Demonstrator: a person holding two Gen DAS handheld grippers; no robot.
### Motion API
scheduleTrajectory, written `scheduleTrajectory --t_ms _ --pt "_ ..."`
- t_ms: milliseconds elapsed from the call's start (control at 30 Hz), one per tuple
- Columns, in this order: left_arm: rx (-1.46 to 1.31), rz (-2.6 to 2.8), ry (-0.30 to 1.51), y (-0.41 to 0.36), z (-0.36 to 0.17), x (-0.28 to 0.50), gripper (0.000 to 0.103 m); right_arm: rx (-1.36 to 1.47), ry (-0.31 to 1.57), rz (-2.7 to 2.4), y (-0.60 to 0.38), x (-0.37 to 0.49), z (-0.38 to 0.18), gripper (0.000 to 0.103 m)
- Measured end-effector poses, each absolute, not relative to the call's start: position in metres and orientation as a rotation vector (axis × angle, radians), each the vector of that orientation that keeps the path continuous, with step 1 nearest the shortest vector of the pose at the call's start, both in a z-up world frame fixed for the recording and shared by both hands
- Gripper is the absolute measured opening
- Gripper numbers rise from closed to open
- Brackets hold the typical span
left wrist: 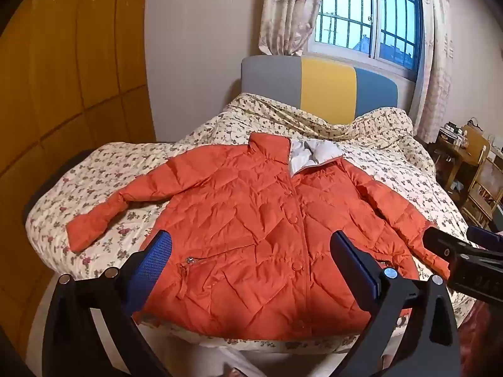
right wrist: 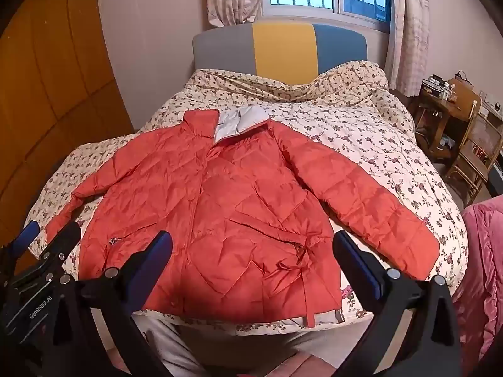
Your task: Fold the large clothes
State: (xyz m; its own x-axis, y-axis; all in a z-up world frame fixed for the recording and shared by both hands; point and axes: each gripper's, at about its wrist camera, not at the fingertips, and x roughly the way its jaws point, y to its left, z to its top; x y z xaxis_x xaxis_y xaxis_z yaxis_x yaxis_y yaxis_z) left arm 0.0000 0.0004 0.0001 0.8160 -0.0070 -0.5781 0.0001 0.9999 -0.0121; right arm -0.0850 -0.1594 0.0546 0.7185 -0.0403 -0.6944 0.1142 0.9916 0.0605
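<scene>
A bed [left wrist: 103,169] covered with a floral quilt [right wrist: 361,144] is seen filling the middle of both views, with a grey, yellow and blue headboard [left wrist: 327,88] at its far end below a barred window [left wrist: 367,15]. A wooden wardrobe [left wrist: 63,62] is noted to the left, and a wooden chair [right wrist: 474,154] and a small cluttered table [right wrist: 440,100] to the right of the bed.

An orange quilted jacket [left wrist: 251,226] is found laid flat, front upward, on the near part of the quilt. Both sleeves are spread outward, the front is closed, and the pale lining is exposed at the collar. The hem is lying at the near edge of the bed.

The left gripper [left wrist: 251,251] is held above the hem area, jaws spread wide, nothing gripped. The right gripper [right wrist: 253,251] is likewise held wide apart over the lower front, empty and clear of the fabric.
</scene>
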Motion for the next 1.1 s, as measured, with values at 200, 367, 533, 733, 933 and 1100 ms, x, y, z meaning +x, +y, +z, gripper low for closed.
scheduleTrajectory --t_ms 200,367,533,733,933,1100 --pt "-0.017 -0.010 0.620 0.000 0.000 0.000 0.100 0.104 0.774 -0.089 -0.160 -0.084 0.055 0.101" --pt "-0.024 -0.012 0.622 0.000 0.000 0.000 0.100 0.102 0.771 -0.086 -0.161 -0.082 0.058 0.101" --pt "-0.019 -0.016 0.629 -0.008 -0.005 0.000 0.100 0.101 0.777 -0.085 -0.164 -0.082 0.052 0.101" --pt "-0.035 -0.023 0.637 -0.005 -0.008 0.000 0.100 0.088 0.794 -0.092 -0.160 -0.078 0.044 0.101" --pt "-0.039 -0.025 0.640 -0.004 -0.009 0.001 0.100 0.093 0.806 -0.090 -0.163 -0.074 0.040 0.101" --pt "-0.039 -0.026 0.644 -0.004 -0.011 0.000 0.100 0.092 0.819 -0.089 -0.163 -0.073 0.035 0.101"
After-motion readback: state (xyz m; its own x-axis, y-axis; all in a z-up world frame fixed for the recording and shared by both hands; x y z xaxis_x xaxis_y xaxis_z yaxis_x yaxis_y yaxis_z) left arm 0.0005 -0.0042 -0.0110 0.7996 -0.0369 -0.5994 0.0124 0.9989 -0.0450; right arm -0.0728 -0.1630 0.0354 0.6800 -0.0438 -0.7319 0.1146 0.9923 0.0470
